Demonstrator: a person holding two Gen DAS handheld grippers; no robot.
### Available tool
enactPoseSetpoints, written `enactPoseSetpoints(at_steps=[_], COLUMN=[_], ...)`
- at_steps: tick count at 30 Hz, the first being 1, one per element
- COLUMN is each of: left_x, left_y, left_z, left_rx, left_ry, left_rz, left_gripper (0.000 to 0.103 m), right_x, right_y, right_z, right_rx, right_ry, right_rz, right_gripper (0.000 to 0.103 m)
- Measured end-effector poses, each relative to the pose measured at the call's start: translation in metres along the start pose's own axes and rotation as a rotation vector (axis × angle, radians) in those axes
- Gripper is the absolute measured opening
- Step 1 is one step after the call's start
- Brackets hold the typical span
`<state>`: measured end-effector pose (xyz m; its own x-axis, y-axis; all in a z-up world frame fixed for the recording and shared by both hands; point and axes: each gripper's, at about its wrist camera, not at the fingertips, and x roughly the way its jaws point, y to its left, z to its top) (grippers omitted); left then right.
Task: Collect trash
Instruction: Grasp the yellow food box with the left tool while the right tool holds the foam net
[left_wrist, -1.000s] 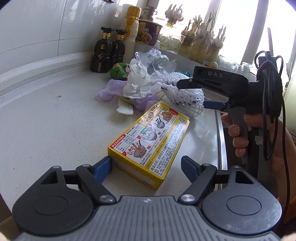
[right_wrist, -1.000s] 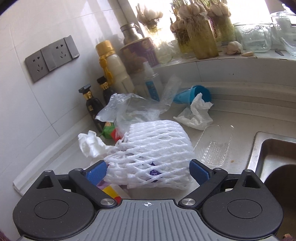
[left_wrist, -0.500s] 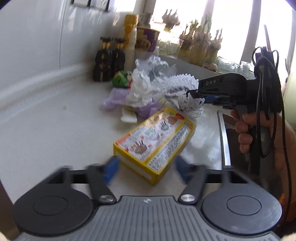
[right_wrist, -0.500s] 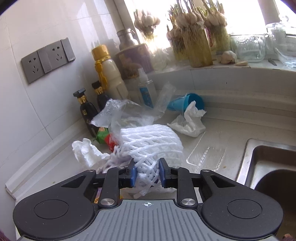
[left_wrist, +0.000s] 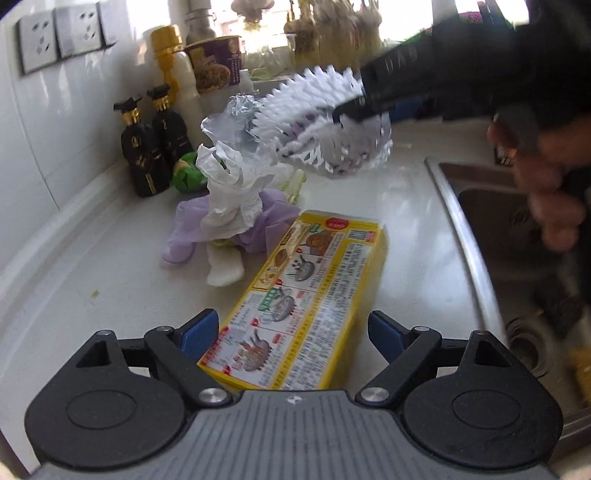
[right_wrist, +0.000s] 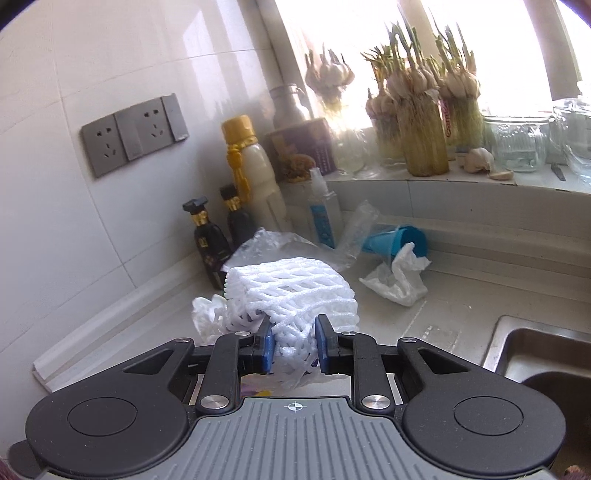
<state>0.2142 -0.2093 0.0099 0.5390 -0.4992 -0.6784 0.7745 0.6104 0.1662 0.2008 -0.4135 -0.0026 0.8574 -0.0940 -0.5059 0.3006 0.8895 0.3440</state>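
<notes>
On the white countertop beside the steel sink (left_wrist: 465, 236), the scene has shifted within a second. The white foam fruit net (right_wrist: 295, 295), which was lying against the trash pile with the right gripper (right_wrist: 293, 349) spread wide around it, is now pinched between the blue pads at a narrow setting and has been raised clear of the counter — in the left wrist view it hangs in the air, blurred, above the pile. One piece of trash is thus judged secured and ready to be carried off.

The left gripper (left_wrist: 291, 336) has been brought up to the yellow food box (left_wrist: 306, 295); its jaws are opening, wide to either side of the near end, with the box between them but not pressed. That box is judged the next item to be taken.

Left on the counter are a crumpled white tissue (left_wrist: 229, 195), a purple glove (left_wrist: 184, 236) and clear plastic film (right_wrist: 295, 243).

Writing: "DAS" on the right gripper's side is smeared by motion here; the box's print is dense East Asian text, too small to be read.
</notes>
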Motion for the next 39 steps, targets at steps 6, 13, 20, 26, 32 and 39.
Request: enactPoseSetpoints(at_steps=[6, 13, 20, 26, 32, 39], left_x=[-0.002, -0.018, -0.042, -0.063, -0.069, -0.055], left_y=[-0.004, -0.002, 0.011, 0.024, 0.038, 0.033], left_z=[-0.008, -0.017, -0.026, -0.035, -0.046, -0.036], left_rx=[0.018, -0.043, -0.115, -0.186, -0.238, -0.105], left_ry=[-0.035, -0.062, -0.089, -0.116, -0.079, -0.036], left_rz=[0.026, 0.044, 0.074, 0.07, 0.078, 0.064], left_gripper=[0.082, 0.08, 0.078, 0.027, 0.038, 0.085], right_x=[0.001, -0.007, -0.016, -0.019, -0.022, -0.018], right_y=[0.007, 0.018, 0.029, 0.043, 0.057, 0.068], right_z=[-0.001, 0.002, 0.006, 0.006, 0.004, -0.001], right_rx=[-0.009, -0.029, -0.042, -0.065, -0.088, -0.125], right_ry=[0.016, -0.003, -0.014, -0.011, 0.001, 0.044], right_rz=[0.047, 0.081, 0.135, 0.18, 0.224, 0.291], right_gripper=[0.022, 0.022, 0.022, 0.022, 0.022, 0.022])
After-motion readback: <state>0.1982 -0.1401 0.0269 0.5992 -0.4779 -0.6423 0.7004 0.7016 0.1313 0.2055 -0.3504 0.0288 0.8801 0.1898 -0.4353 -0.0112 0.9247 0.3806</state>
